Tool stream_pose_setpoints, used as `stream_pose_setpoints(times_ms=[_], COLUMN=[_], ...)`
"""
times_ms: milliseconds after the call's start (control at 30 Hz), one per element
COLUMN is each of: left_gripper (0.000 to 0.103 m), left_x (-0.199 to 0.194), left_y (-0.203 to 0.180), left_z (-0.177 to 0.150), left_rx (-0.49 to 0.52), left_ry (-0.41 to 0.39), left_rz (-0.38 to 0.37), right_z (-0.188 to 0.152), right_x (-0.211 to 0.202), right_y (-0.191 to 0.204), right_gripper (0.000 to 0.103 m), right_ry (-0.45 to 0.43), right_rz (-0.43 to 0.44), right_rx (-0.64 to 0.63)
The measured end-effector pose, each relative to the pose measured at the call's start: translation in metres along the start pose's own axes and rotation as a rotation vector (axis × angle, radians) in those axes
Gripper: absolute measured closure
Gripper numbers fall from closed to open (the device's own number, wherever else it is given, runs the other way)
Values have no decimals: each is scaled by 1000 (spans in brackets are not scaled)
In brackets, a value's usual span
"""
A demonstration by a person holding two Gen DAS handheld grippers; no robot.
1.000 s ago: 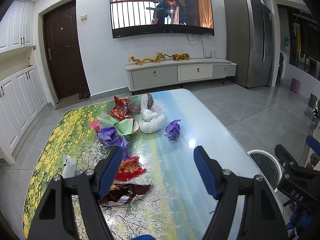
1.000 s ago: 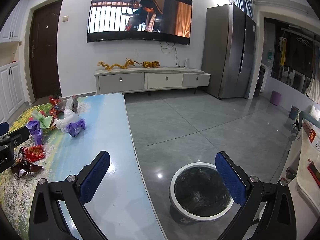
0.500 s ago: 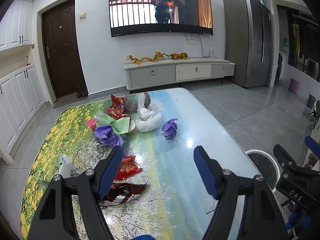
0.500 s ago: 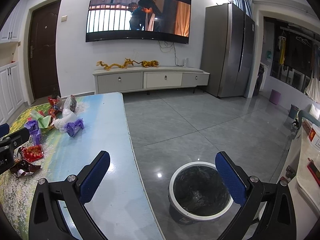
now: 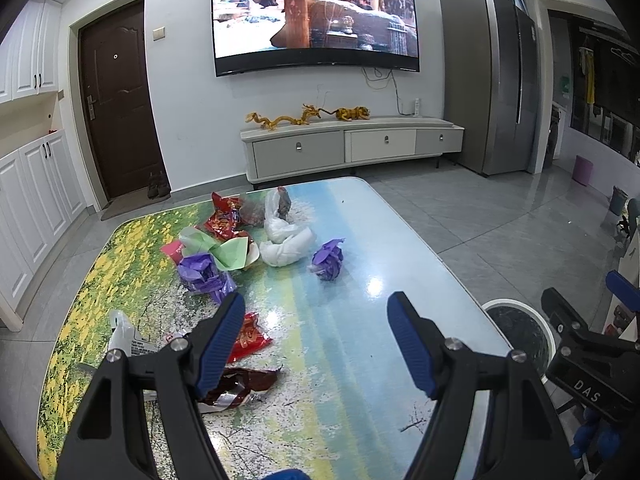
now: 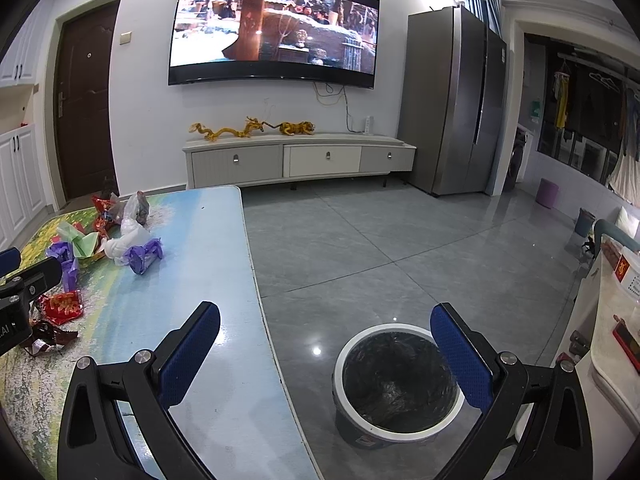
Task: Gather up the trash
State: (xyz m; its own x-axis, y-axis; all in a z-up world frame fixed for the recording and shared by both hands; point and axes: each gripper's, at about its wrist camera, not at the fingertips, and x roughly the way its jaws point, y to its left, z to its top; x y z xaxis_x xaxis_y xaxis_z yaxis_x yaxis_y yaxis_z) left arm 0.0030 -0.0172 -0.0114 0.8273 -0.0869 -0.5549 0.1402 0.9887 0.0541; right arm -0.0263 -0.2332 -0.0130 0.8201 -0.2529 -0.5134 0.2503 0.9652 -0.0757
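Note:
Trash lies scattered on the printed table (image 5: 360, 340): a purple crumpled wrapper (image 5: 329, 259), a white plastic bag (image 5: 286, 242), green paper (image 5: 224, 250), a second purple wad (image 5: 202, 274), a red wrapper (image 5: 249, 336) and a dark foil wrapper (image 5: 240, 386). My left gripper (image 5: 316, 344) hovers open above the near part of the table, nothing between its blue pads. My right gripper (image 6: 324, 354) is open too, over the table's right edge, with a round black-lined bin (image 6: 396, 376) on the floor beside it. The same purple wrapper (image 6: 142, 256) shows on the table in the right wrist view.
A red snack bag (image 5: 222, 218) and a clear bag (image 5: 124, 338) also lie on the table. Beyond it are a TV cabinet (image 5: 352, 148), a wall TV, a grey fridge (image 5: 488, 96) and a brown door (image 5: 116, 108). Grey tiled floor (image 6: 380, 248) spreads to the right.
Both grippers stay open and nearly still. The left wrist view has drifted slightly, so the trash sits a little lower and to the left in frame. Only the TV picture differs otherwise.

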Motion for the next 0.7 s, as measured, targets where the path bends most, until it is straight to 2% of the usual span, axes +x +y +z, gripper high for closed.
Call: stream_pose_setpoints(times_ms=[700], left_gripper=[31], left_x=[9], left_y=[-7], left_z=[1], left_rx=[9], left_ry=[-10], left_rz=[3], right_z=[1], right_x=[4], right_y=[-6], right_gripper=[0], right_ry=[5], right_rz=[-7], right_rx=[8])
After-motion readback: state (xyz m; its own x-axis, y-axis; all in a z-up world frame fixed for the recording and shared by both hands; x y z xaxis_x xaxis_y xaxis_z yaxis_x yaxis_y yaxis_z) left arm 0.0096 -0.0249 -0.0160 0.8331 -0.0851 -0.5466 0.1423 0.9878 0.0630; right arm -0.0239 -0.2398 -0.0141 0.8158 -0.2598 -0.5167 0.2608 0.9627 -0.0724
